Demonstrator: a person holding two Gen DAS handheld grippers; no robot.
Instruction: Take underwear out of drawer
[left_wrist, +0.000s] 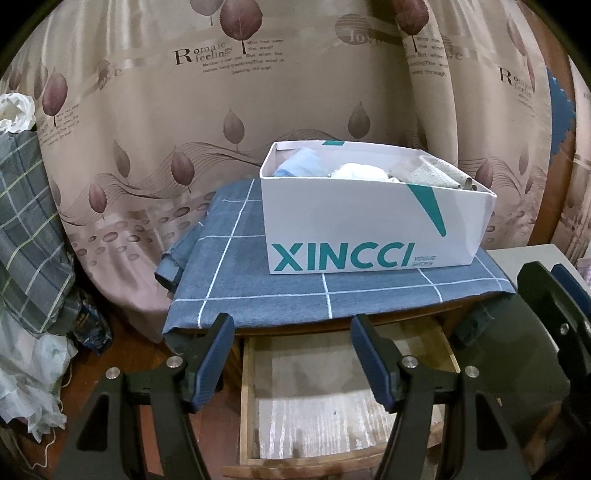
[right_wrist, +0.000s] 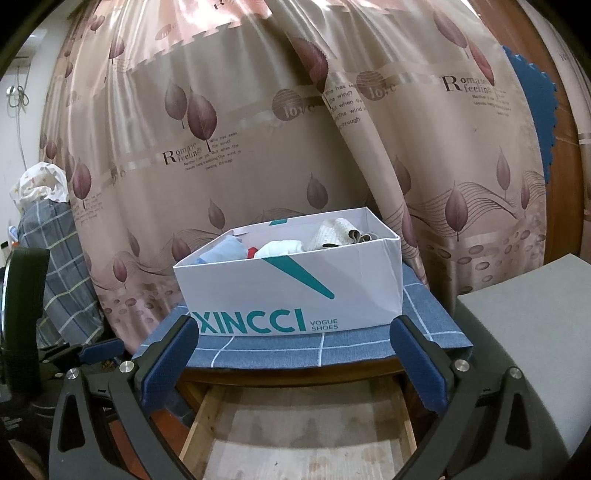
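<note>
Holding both grippers above the open drawer (left_wrist: 332, 417), you have nothing between the jaws of either one. Your left gripper (left_wrist: 291, 332) stands apart, its blue pads framing the drawer's bare, lined bottom. Your right gripper (right_wrist: 295, 343) is also spread wide, over the same drawer. No underwear shows in the visible part of the drawer. A white box (left_wrist: 369, 229) sits on the blue checked cloth (left_wrist: 258, 288) covering the cabinet top, toward its back right corner, and folded clothes (left_wrist: 354, 171) lie inside it. A leaf-print curtain (left_wrist: 184, 129) hangs behind.
</note>
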